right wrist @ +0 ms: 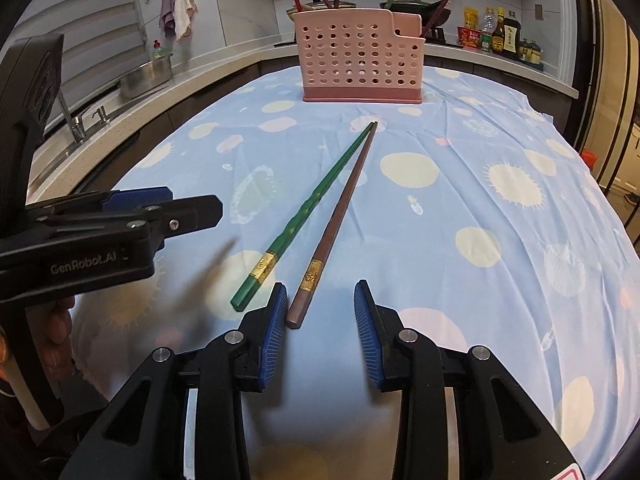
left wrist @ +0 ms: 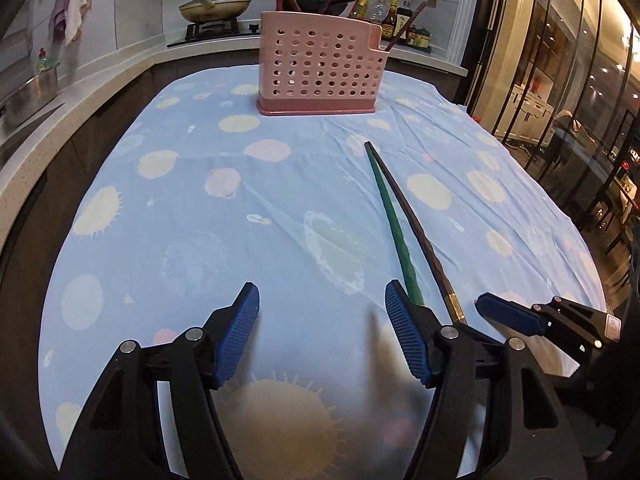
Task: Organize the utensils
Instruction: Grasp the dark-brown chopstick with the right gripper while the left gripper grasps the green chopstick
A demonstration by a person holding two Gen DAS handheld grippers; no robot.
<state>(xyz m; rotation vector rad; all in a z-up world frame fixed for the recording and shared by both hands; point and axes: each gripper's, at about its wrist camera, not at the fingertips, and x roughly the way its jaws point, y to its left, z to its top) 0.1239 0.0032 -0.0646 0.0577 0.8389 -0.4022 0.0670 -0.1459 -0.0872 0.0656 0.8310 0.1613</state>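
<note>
Two chopsticks, green chopstick (right wrist: 298, 216) and brown chopstick (right wrist: 334, 222), were found unsorted on the desk (right wrist: 460, 200) before the part-filled pink holder (right wrist: 360, 58); left gripper (left wrist: 322, 336) and right gripper (right wrist: 320, 322) fingers were parted, empty.

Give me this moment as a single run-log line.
left gripper: open, empty | right gripper: open, at brown chopstick end | green chopstick: on cloth beside it | holder: upright, partly filled

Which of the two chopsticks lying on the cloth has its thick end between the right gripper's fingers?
The brown chopstick: its blunt end sits between the open right gripper. The green chopstick ends left of it.
</note>
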